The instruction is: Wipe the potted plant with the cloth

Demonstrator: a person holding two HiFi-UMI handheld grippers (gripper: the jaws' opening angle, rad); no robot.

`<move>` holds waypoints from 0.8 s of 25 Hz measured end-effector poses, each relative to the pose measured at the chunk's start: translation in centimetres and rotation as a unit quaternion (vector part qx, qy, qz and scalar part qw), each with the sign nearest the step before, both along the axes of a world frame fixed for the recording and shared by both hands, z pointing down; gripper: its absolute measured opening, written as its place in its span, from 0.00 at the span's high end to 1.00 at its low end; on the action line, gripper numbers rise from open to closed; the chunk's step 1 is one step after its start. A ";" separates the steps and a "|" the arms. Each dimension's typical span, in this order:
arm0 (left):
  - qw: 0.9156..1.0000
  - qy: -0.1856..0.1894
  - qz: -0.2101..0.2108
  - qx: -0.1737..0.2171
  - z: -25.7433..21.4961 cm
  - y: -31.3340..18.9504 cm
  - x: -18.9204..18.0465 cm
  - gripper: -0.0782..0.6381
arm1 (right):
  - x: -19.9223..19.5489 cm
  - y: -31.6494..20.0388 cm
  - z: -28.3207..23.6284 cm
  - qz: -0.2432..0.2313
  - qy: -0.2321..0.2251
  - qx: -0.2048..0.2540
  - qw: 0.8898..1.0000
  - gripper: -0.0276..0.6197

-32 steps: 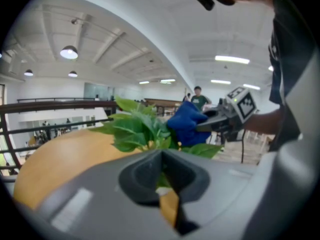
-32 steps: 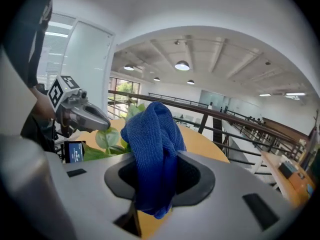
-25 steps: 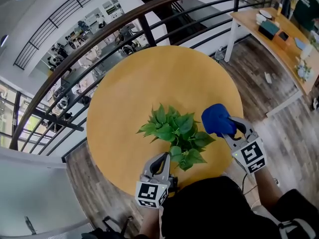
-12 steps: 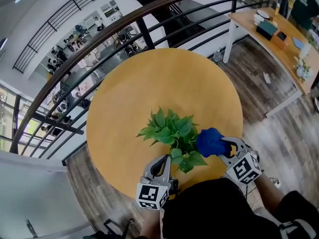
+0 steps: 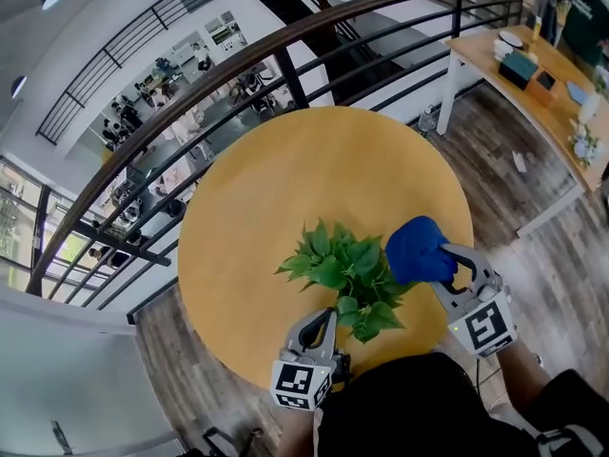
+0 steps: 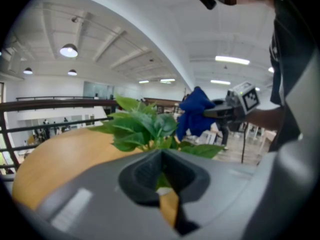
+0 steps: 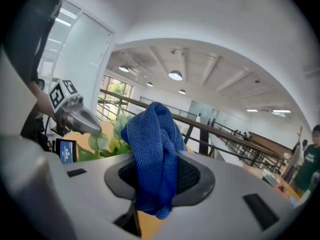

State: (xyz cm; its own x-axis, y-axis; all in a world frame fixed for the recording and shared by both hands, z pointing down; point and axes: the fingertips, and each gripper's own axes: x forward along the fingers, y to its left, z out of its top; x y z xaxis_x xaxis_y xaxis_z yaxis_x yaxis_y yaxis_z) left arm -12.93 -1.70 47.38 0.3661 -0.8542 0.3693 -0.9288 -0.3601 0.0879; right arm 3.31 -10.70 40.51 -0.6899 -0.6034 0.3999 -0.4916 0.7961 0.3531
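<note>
Right tongs [image 5: 447,263] pinch the bunched blue cloth [image 5: 419,248], reaching in from the lower right and holding it just beside the right-hand leaves of the potted plant [image 5: 347,276]. Left tongs [image 5: 326,317], pressed together, point at the plant's near side from the front edge of the worktop [image 5: 276,188], with leaves overlapping their tips. The plant stands near the front of this round yellow top. A dark railing [image 5: 190,93] curves beyond it, and a long wooden table [image 5: 538,79] stands well apart at the upper right.
</note>
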 end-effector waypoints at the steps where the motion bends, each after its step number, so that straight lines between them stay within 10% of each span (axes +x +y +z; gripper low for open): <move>1: 1.000 0.000 0.000 0.000 0.0 0.0 0.0 0.89 | -1.6 0.9 -1.0 -0.026 0.001 0.013 1.000 0.75; 5: 1.000 -0.001 0.003 0.000 -0.1 -0.1 0.2 0.89 | -6.4 2.7 -1.9 -0.092 0.028 0.080 0.992 0.75; 9: 1.000 -0.002 0.004 -0.004 -0.1 -0.1 0.3 0.89 | -7.5 1.7 1.8 -0.099 0.056 0.038 0.993 0.75; 20: 1.000 0.000 0.000 -0.009 0.6 0.0 0.1 0.89 | 3.7 -3.0 4.6 0.054 0.073 -0.011 0.996 0.75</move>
